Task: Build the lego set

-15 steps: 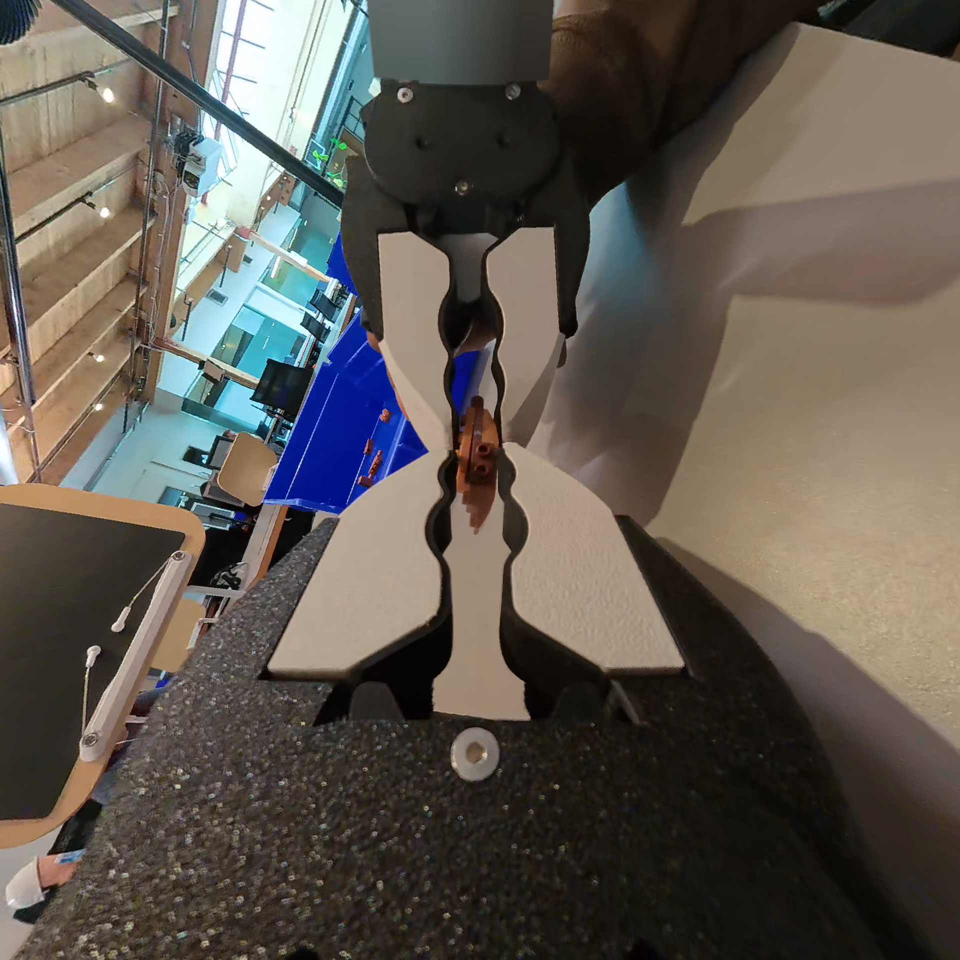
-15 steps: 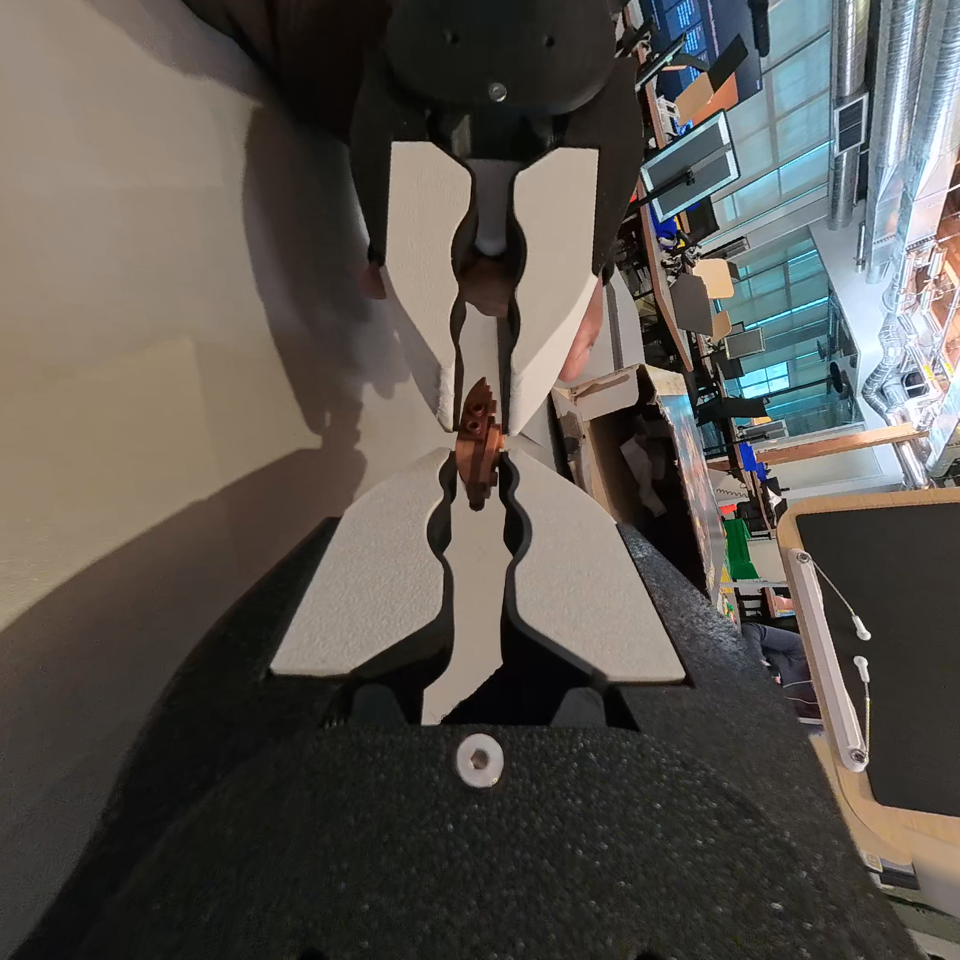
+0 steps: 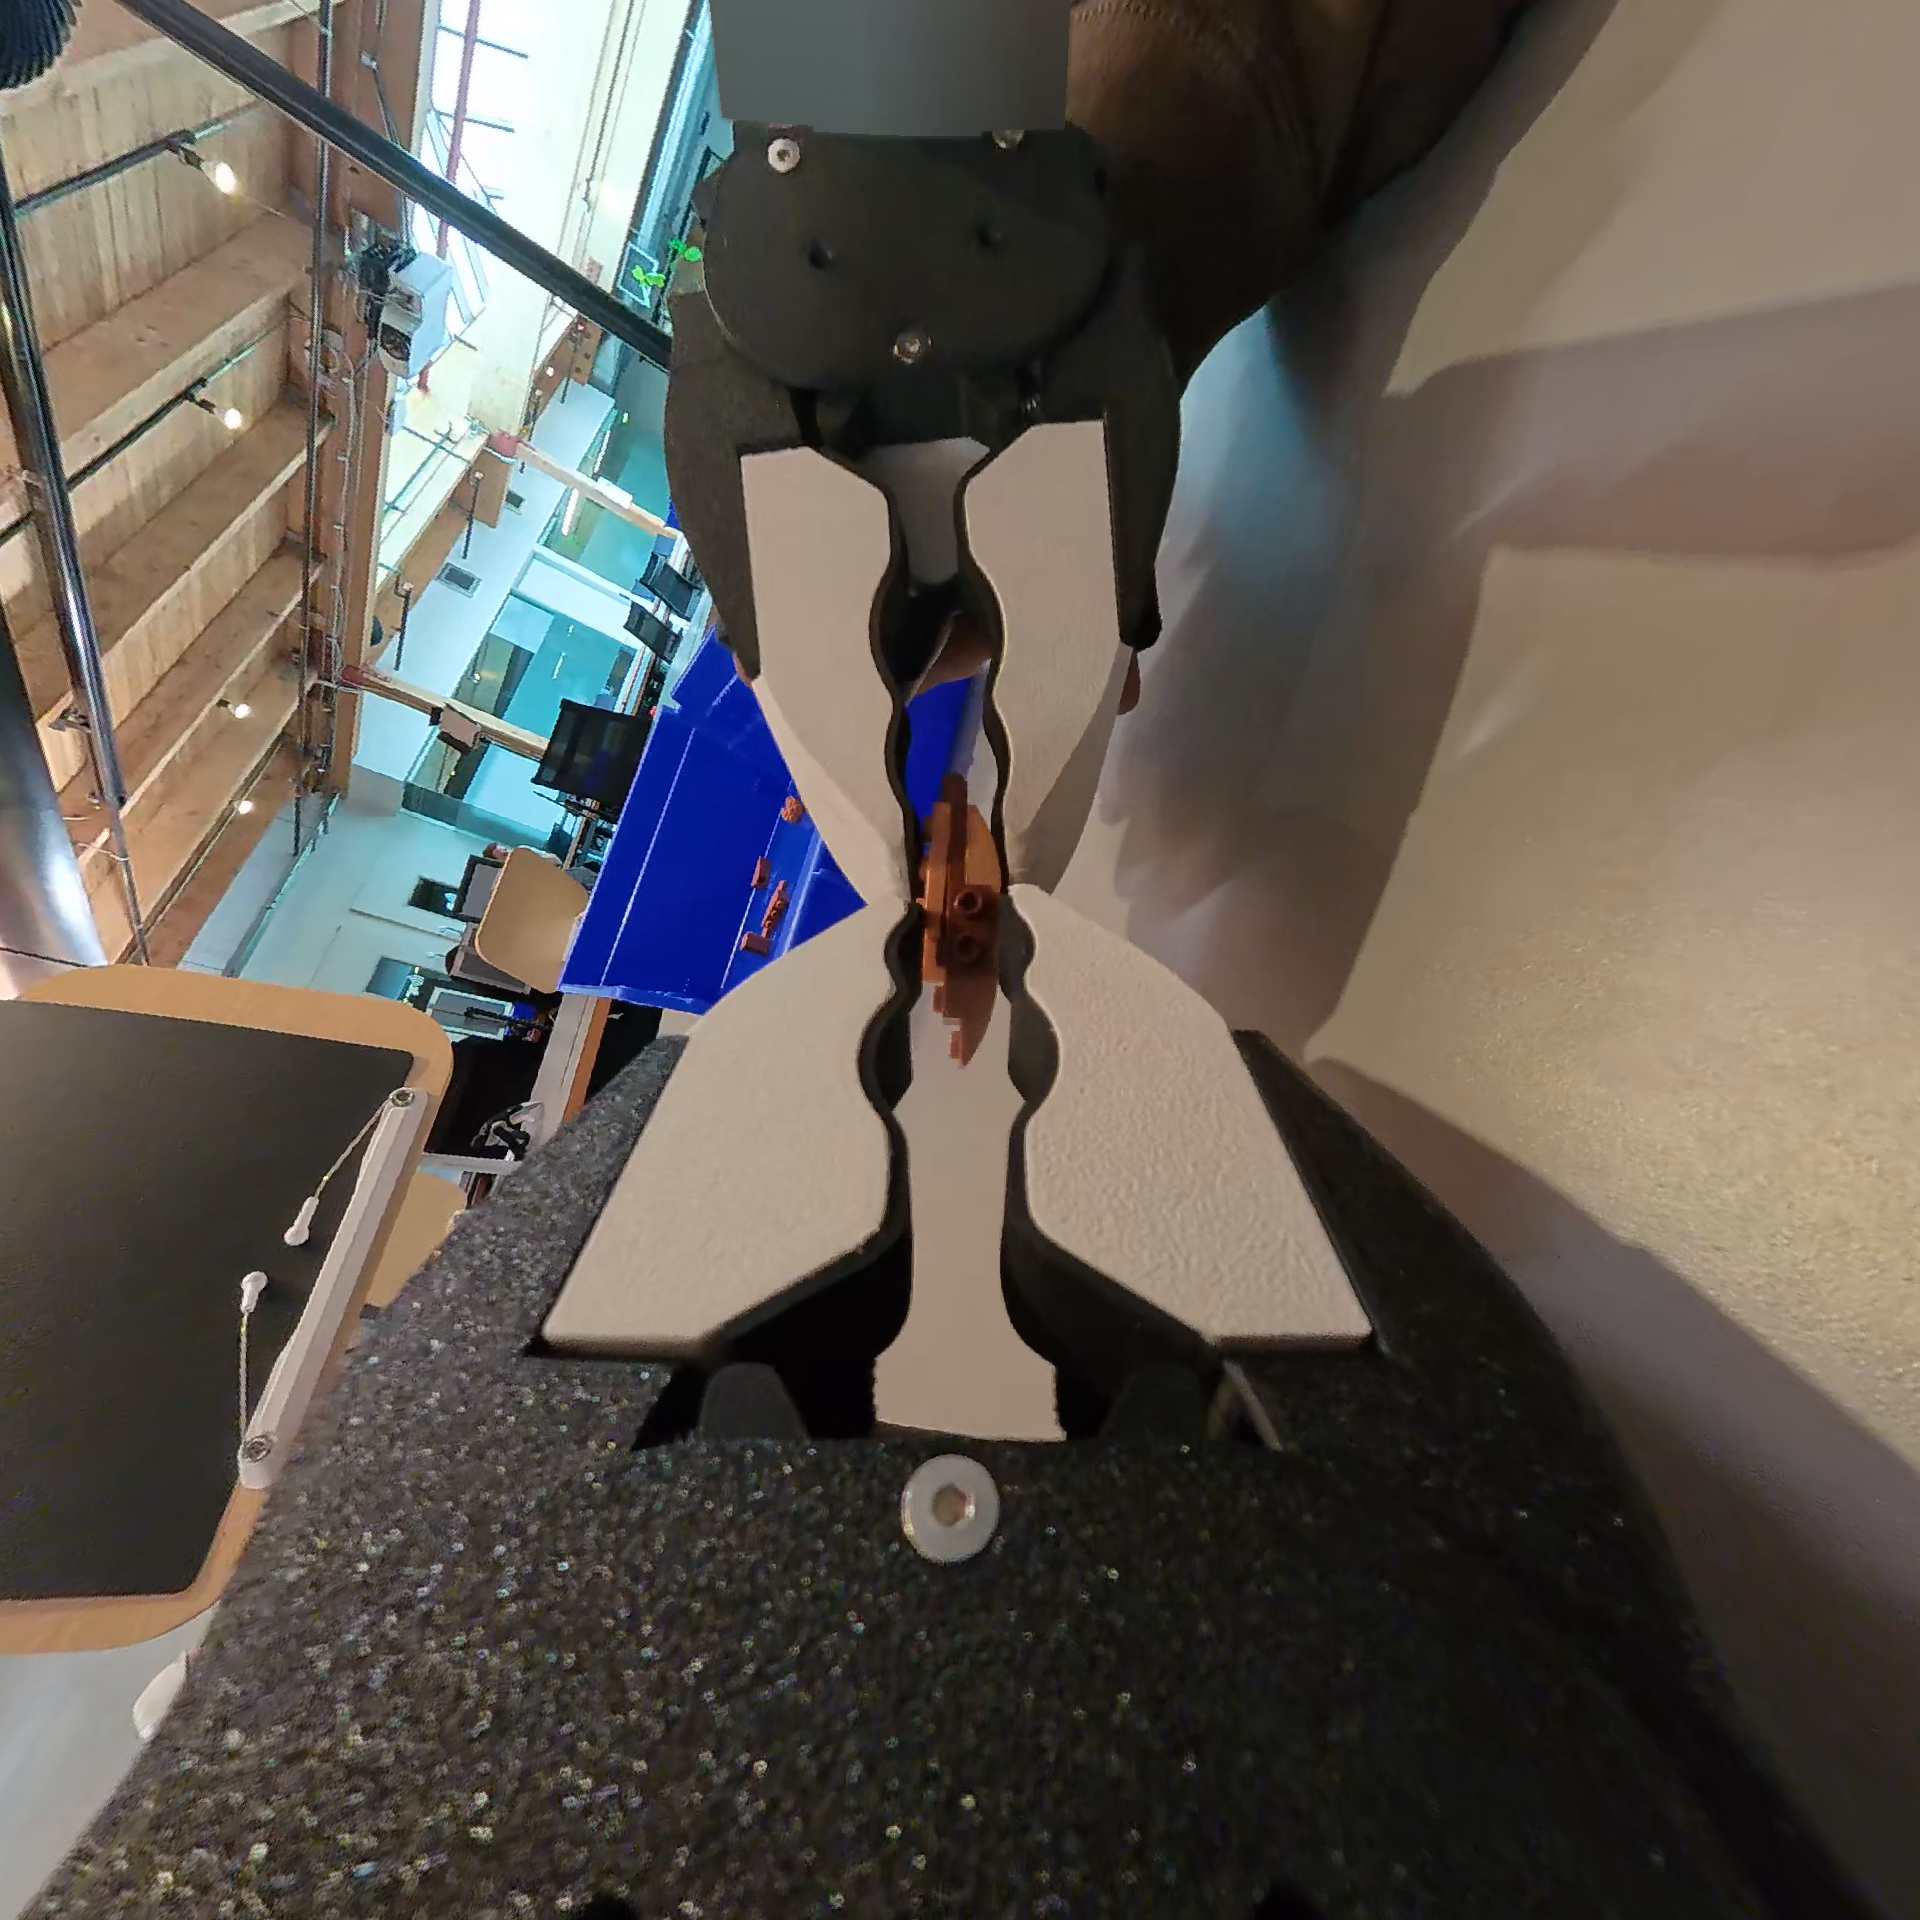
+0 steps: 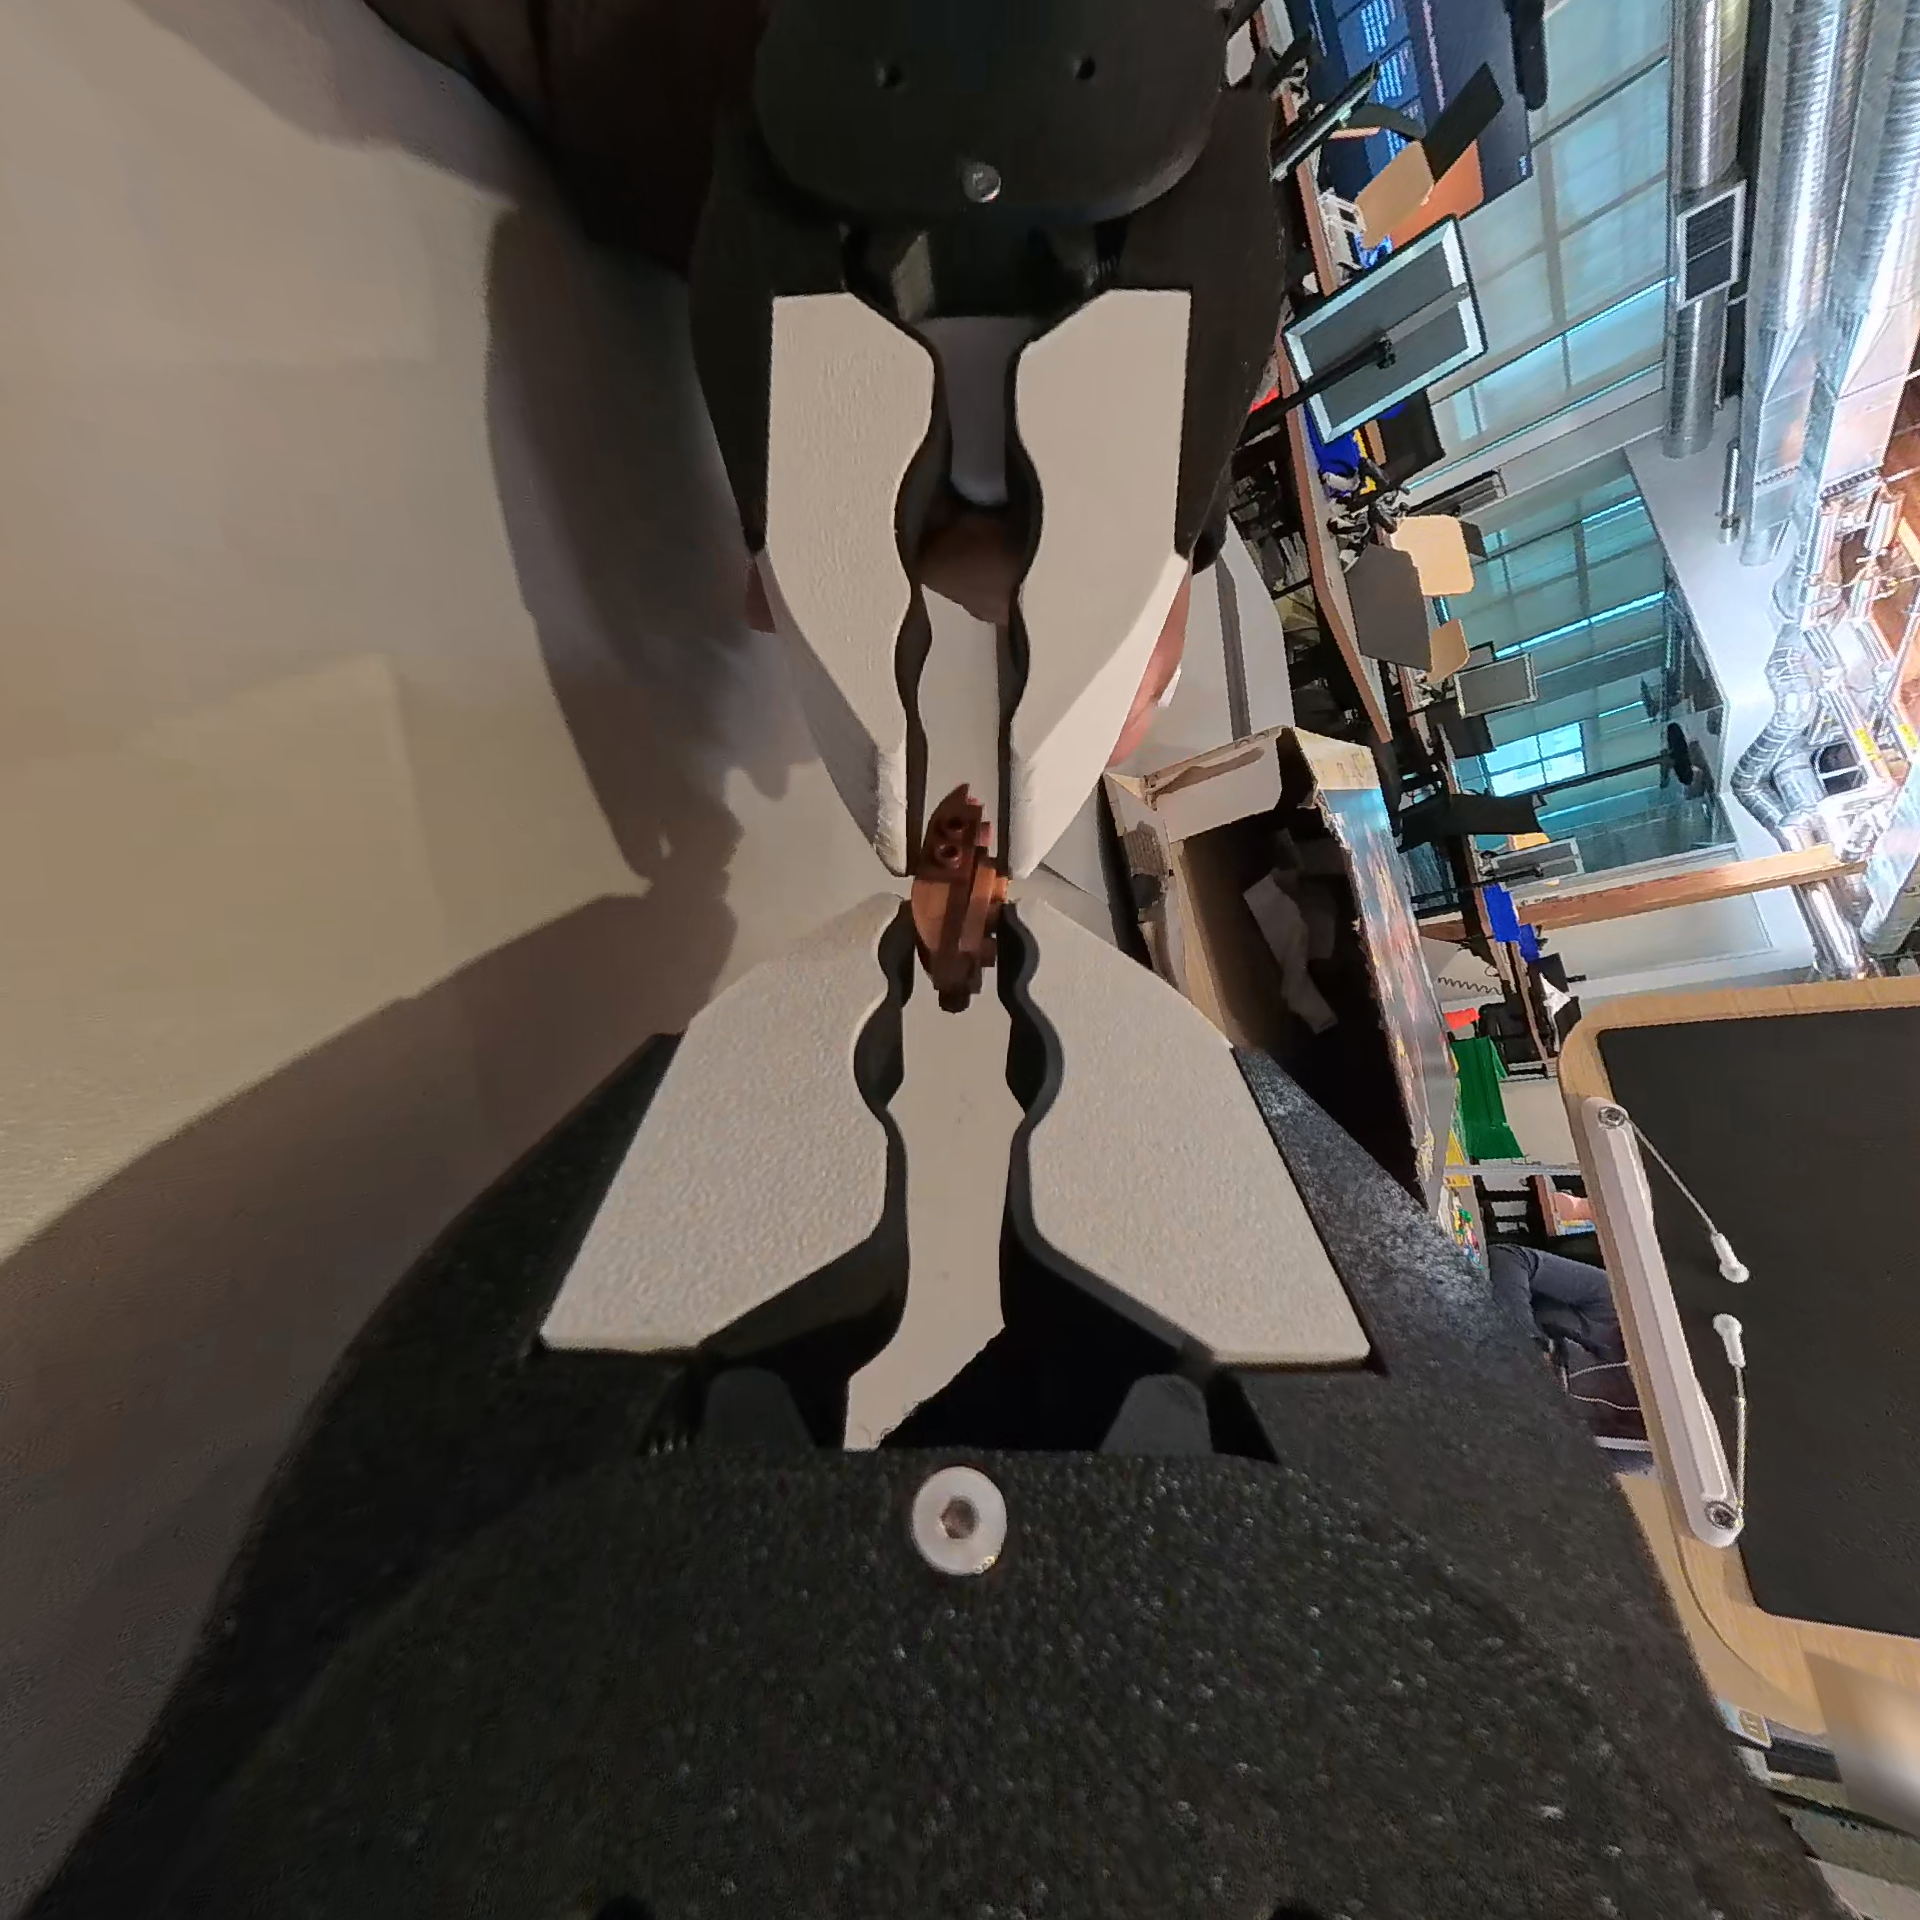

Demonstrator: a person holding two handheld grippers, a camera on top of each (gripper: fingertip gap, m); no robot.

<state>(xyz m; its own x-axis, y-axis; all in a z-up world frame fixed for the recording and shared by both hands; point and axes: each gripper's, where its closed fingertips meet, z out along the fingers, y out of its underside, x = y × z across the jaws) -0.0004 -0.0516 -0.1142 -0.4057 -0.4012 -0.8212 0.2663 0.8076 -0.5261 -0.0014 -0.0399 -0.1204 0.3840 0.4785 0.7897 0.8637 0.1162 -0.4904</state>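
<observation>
Frame centre: left gripper (image 3: 961, 925) and right gripper (image 4: 951, 914) met tip to tip, both clenched on one brown brick assembly (image 3: 961, 914). Blue bin (image 3: 686, 862) lay centre-left.

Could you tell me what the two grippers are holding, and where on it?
Both grip one small brown brick assembly, the left gripper and right gripper at opposite ends.

No lettering, brand mark or number can be made out on anything in either wrist view. A dark screen (image 4: 1397, 57) at the top of the right wrist view carries rows of pale text too small and blurred to make out, and the printed side of an open cardboard box (image 4: 1392, 935) shows only a colourful pattern.
</observation>
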